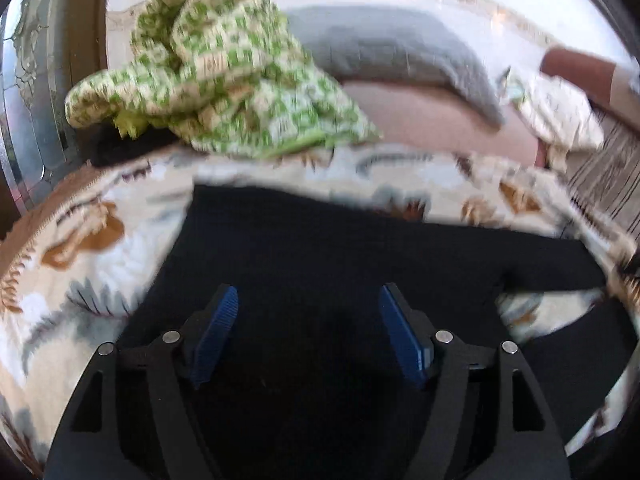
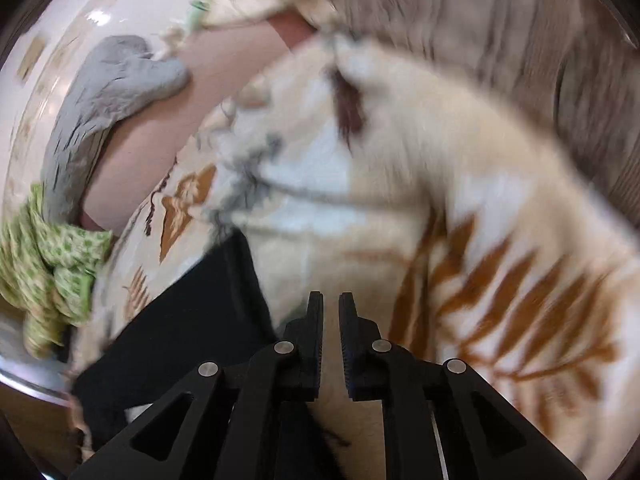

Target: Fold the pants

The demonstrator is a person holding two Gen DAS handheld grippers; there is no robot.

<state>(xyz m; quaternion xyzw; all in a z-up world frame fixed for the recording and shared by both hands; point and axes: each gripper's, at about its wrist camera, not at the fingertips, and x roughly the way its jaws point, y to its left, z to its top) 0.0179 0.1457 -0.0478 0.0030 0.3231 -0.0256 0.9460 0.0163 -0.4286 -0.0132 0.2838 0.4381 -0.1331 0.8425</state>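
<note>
The black pants [image 1: 340, 248] lie spread flat on a cream blanket with leaf print [image 1: 72, 264]. My left gripper [image 1: 308, 300] hangs just above the pants, jaws wide open and empty, its blue pads [image 1: 216, 332] apart. In the right wrist view the pants [image 2: 188, 320] lie to the lower left. My right gripper [image 2: 331, 304] is over the bare blanket [image 2: 440, 216] just right of the pants' edge, jaws nearly together with a thin gap, holding nothing that I can see.
A crumpled green-and-white checked cloth [image 1: 224, 76] lies behind the pants, with a grey pillow [image 1: 400, 52] and a pink sheet [image 1: 420, 116] beyond. A white patterned pillow [image 1: 560, 112] is at the far right. A brown striped fabric [image 2: 500, 28] lies beyond the blanket.
</note>
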